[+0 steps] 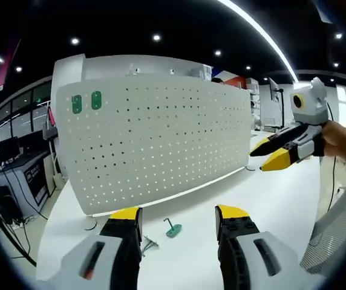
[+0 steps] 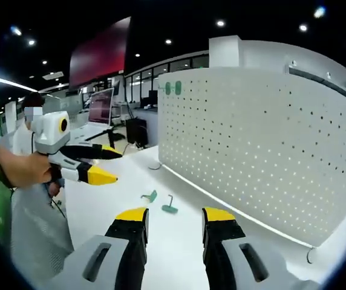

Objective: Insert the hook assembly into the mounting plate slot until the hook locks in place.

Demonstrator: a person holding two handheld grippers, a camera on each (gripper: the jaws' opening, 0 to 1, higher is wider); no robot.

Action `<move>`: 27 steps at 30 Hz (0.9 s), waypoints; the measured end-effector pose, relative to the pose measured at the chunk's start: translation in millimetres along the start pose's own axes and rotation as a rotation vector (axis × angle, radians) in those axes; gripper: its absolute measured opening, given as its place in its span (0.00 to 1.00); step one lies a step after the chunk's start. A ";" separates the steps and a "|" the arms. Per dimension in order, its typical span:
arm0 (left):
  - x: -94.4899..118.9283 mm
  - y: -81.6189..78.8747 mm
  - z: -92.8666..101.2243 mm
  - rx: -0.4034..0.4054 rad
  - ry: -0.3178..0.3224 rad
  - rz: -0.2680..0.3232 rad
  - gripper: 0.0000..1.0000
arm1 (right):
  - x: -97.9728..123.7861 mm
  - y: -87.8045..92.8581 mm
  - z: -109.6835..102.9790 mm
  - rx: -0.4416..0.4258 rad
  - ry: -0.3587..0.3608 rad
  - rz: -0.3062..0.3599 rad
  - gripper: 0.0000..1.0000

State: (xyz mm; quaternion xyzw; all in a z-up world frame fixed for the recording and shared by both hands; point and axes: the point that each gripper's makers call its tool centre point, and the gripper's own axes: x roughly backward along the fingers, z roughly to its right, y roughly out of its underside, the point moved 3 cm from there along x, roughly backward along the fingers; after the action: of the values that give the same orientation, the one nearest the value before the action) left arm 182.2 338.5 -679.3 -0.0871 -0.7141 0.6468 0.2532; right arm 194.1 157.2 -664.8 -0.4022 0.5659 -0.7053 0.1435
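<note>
A white perforated mounting plate (image 1: 155,139) stands upright on the white table (image 1: 270,199). Two green pieces (image 1: 86,103) sit near its top corner. On the table in front of it lie a green-based hook (image 1: 173,229) and a second small hook part (image 1: 149,244). My left gripper (image 1: 179,215) hovers open above them, holding nothing. The right gripper (image 1: 261,157), held by a hand (image 1: 342,142), hangs at the right. In the right gripper view the plate (image 2: 257,139) fills the right side, and both hooks (image 2: 170,208) (image 2: 150,196) lie ahead of my open right gripper (image 2: 174,216). The left gripper (image 2: 107,164) hangs at the left.
A thin cable loop (image 1: 90,224) lies at the plate's foot. Desks with monitors (image 2: 100,106) stand behind the table's far end. A person's body in grey cloth (image 2: 34,223) is close to the table edge at the left.
</note>
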 end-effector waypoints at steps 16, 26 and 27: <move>-5.0 15.8 7.1 0.003 0.031 -0.047 0.50 | -54.0 9.6 5.7 0.060 -0.109 -0.094 0.35; -7.0 23.0 8.5 0.002 0.041 -0.071 0.49 | -90.5 15.9 4.3 0.070 -0.173 -0.142 0.34; -7.3 23.3 8.6 0.003 0.042 -0.071 0.49 | -94.0 16.2 3.0 0.073 -0.182 -0.143 0.34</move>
State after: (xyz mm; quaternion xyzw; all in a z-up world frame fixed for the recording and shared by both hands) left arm 179.6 331.1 -704.0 -0.0748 -0.7105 0.6363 0.2911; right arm 251.9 211.8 -717.6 -0.4985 0.4944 -0.6944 0.1579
